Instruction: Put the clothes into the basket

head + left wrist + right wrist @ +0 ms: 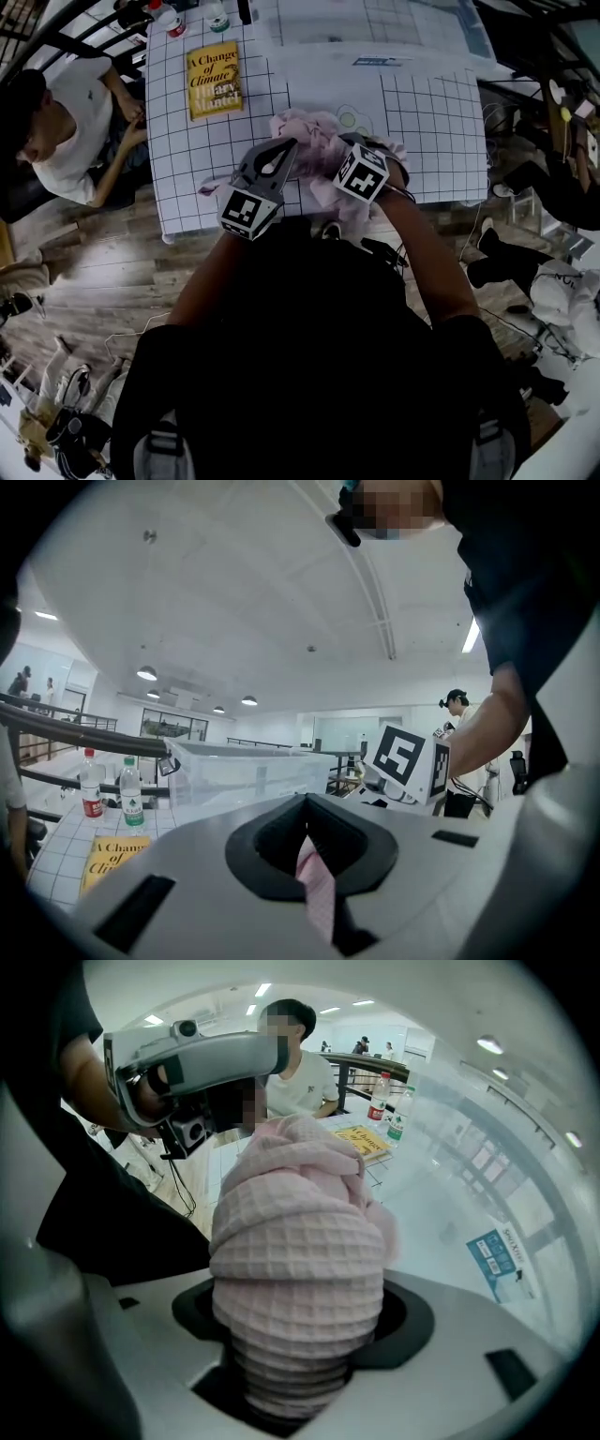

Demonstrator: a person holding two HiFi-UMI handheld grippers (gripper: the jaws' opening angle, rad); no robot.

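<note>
Two bottles (170, 21), book (214, 79) beyond cloth (314, 141)

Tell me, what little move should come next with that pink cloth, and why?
Probably carry the pink waffle cloth forward over the clear plastic bin. Both the left gripper and right gripper are clamped on it, and the bin stands ahead of them on the table.
</note>
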